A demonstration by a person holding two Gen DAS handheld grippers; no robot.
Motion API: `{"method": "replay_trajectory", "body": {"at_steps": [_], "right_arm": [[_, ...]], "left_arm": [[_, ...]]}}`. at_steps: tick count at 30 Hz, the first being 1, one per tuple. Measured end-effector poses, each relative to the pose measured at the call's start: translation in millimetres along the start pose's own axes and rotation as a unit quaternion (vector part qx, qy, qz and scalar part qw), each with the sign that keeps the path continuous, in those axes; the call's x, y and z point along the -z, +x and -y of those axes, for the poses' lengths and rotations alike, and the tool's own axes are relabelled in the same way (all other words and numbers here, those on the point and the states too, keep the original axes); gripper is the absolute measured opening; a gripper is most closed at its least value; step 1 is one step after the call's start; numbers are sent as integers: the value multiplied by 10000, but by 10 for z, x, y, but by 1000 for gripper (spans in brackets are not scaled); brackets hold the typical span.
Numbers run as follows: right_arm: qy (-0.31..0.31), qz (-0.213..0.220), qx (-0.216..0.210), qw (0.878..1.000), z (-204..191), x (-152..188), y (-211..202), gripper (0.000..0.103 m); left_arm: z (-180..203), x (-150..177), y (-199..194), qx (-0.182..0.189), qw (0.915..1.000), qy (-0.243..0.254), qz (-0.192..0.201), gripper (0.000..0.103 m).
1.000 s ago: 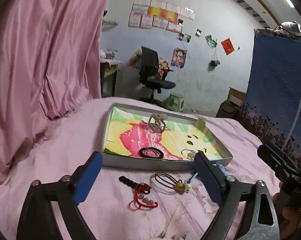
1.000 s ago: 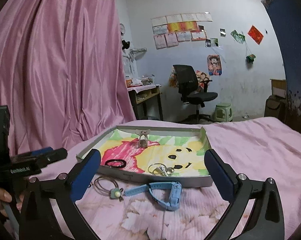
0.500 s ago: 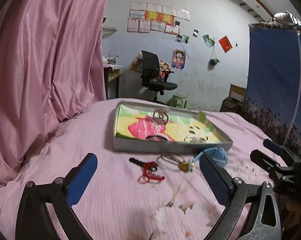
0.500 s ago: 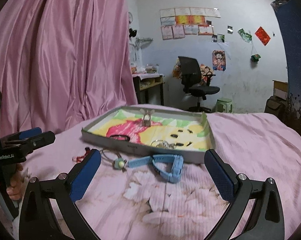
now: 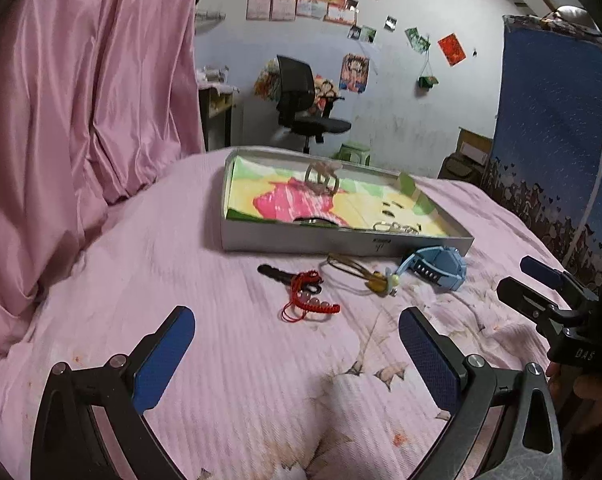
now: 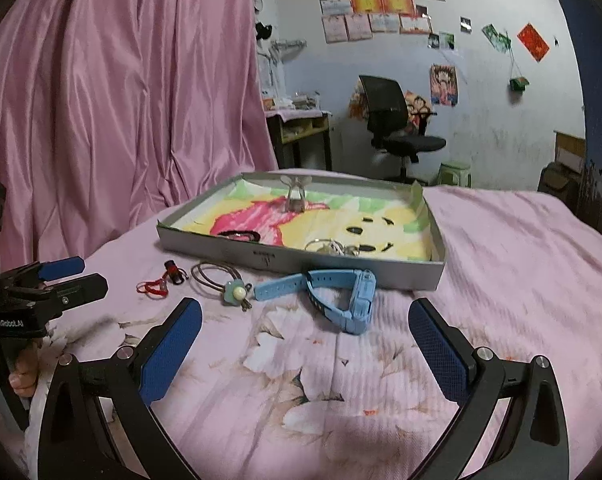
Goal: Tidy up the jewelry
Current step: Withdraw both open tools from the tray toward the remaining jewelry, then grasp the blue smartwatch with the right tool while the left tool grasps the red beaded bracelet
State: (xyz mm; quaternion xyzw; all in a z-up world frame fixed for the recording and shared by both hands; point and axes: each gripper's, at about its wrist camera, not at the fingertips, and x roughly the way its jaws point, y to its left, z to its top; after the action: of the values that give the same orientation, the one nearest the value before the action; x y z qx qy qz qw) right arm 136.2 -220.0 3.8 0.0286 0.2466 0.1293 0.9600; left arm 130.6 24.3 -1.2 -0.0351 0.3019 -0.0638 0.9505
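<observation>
Both sets of tongs, left gripper (image 5: 297, 354) and right gripper (image 6: 305, 342), gape empty. At twelve o'clock, the light-blue plastic watch (image 6: 343, 294) lies beside the shallow grey cardboard tray (image 6: 301, 258), likely awaiting sorting.

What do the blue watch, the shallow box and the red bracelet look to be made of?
Blue watch: probably matte rubber or silicone strap, punched holes, bulky plastic-looking case. Shallow box: likely grey cardboard, thin folded walls, printed paper lining. Red bracelet: seemingly braided cord with pale beads.
</observation>
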Motion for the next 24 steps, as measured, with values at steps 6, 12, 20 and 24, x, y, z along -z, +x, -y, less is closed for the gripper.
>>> {"method": "replay_trajectory", "body": {"at_steps": [6, 12, 20, 24], "right_arm": [[255, -308, 20, 9992, 102, 28, 109, 102], [426, -684, 35, 9967, 156, 52, 291, 102], [556, -1053, 90, 9928, 211, 96, 500, 101], [613, -1140, 122, 9915, 252, 64, 619, 101]], "left_arm": [[-32, -39, 162, 149, 9992, -141, -339, 102], [16, -78, 289, 280, 9982, -108, -522, 100], [82, -94, 481, 263, 9963, -5, -824, 85], [87, -96, 567, 236, 9949, -3, -985, 77]]}}
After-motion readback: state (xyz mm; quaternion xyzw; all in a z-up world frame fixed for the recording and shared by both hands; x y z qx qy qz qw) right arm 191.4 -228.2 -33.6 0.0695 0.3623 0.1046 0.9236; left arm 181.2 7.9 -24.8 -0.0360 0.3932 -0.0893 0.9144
